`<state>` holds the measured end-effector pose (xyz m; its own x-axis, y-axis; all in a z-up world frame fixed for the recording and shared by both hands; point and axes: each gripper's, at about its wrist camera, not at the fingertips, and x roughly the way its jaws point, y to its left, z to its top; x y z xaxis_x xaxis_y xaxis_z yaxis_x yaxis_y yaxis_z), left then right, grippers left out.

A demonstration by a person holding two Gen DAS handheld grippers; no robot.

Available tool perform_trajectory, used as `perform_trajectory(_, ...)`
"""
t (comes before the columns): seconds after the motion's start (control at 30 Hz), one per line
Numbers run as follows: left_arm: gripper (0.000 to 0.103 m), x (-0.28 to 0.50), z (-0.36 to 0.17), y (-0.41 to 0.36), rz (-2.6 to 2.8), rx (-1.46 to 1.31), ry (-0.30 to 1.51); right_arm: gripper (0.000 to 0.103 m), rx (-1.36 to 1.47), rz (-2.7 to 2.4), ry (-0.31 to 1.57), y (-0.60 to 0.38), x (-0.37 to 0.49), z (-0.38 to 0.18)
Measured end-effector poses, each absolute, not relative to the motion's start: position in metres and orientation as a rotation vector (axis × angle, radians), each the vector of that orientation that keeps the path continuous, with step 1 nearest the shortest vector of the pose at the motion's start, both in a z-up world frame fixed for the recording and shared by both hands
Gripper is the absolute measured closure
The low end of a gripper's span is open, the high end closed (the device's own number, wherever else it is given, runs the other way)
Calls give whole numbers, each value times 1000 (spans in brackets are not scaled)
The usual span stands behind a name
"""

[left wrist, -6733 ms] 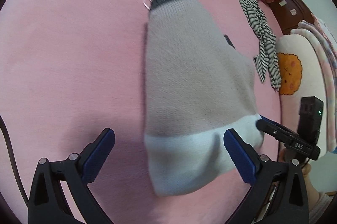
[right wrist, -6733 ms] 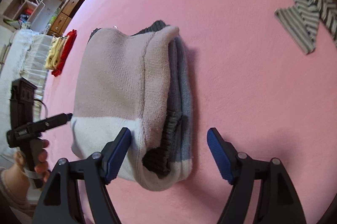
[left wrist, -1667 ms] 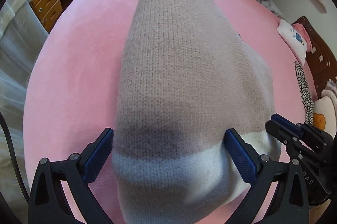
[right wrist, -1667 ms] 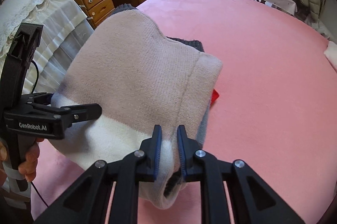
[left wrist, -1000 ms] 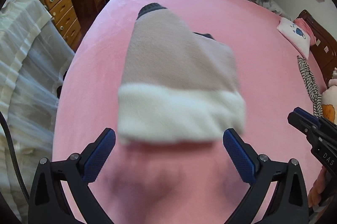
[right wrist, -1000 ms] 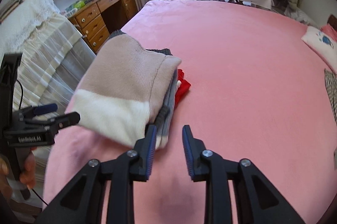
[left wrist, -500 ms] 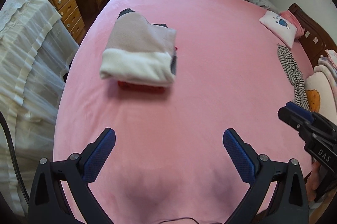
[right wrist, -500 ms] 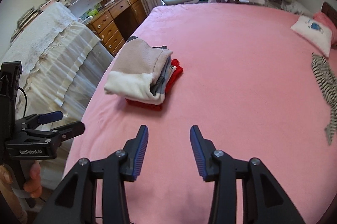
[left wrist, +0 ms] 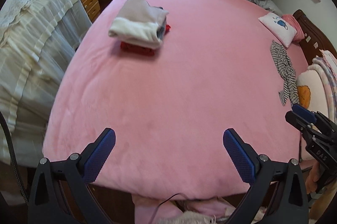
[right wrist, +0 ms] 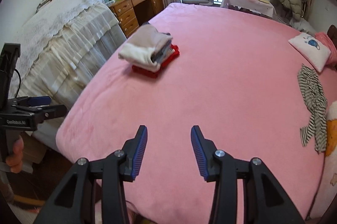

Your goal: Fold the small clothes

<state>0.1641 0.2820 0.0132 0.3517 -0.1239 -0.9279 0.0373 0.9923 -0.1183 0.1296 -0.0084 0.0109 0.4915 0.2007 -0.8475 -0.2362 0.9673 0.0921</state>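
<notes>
A folded beige-and-white sweater (left wrist: 139,25) (right wrist: 145,47) rests on top of a folded red garment (left wrist: 137,48) (right wrist: 168,59), stacked near the far left edge of the pink bed (left wrist: 179,87) (right wrist: 221,87). A striped grey-and-white garment (left wrist: 284,72) (right wrist: 313,105) lies crumpled at the bed's right side. My left gripper (left wrist: 168,148) hangs wide open above the bed's near edge, holding nothing. My right gripper (right wrist: 168,146) is partly open and empty, also high over the near edge. Each gripper shows at the other view's margin: the right gripper (left wrist: 303,116), the left gripper (right wrist: 40,107).
A white embroidered pillow (left wrist: 278,27) (right wrist: 309,51) and a pink one lie at the far right. A lace-covered bed (right wrist: 59,34) stands to the left, with a wooden desk (right wrist: 137,6), shelves, a chair and a window beyond. A cartoon cushion (left wrist: 305,93) borders the right edge.
Both grippers let go of the sweater on the red garment, then pulled back and up from the stack. The right jaws widened; the left stayed wide open.
</notes>
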Motion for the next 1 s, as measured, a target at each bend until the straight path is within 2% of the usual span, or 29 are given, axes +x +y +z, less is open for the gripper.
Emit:
perform_trajectory(0.1,1,142,15,263,-109,-76,1215,57,-25,231,1028,-24,105,14)
perform_trajectory(0.13,1,135,16,255,-110,-65,1211,55,-14,221,1028,-28,99,15)
perform_trajectory(0.2,1,128,19,240,-106,-37,1195,44,8,170,1013,-35,86,18)
perform_trajectory(0.27,1,122,22,225,-111,-7,1168,42,29,101,982,-38,74,24)
perform_trajectory(0.57,1,114,42,180,-105,53,1039,40,83,-91,927,-44,50,39)
perform_trajectory(0.9,1,113,48,165,-105,29,1019,40,64,-132,919,-52,39,49)
perform_trajectory(1.0,1,112,52,161,-101,33,995,34,55,-139,908,-55,39,53)
